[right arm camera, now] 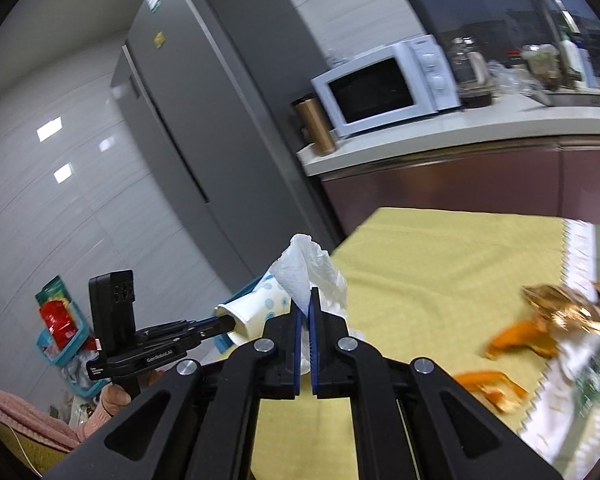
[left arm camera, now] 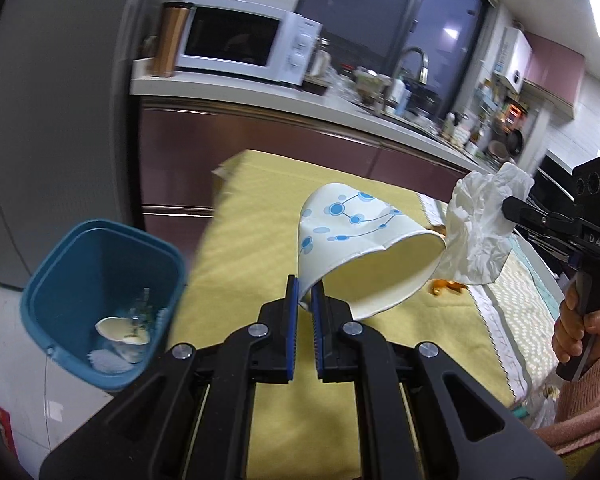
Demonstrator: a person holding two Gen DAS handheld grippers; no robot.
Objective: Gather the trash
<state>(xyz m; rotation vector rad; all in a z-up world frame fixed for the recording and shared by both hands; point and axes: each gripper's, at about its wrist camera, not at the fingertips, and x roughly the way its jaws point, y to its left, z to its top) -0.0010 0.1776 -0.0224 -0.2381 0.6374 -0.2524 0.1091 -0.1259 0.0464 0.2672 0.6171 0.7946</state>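
Peels (right arm camera: 516,340), wrapper (right arm camera: 568,312) litter tablecloth (right arm camera: 440,264); bin (left arm camera: 96,300) beside.

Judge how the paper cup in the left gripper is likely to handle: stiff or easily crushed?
Probably easily crushed: the paper cup shows creases and its rim is bent out of round where the left gripper pinches the wall. Likely light, since a thin edge grip holds it aloft. It may deform further if squeezed.

Grey fridge (right arm camera: 204,92), white microwave (left arm camera: 244,42) on counter (left arm camera: 236,90) (dark window (left arm camera: 384,20) behind).
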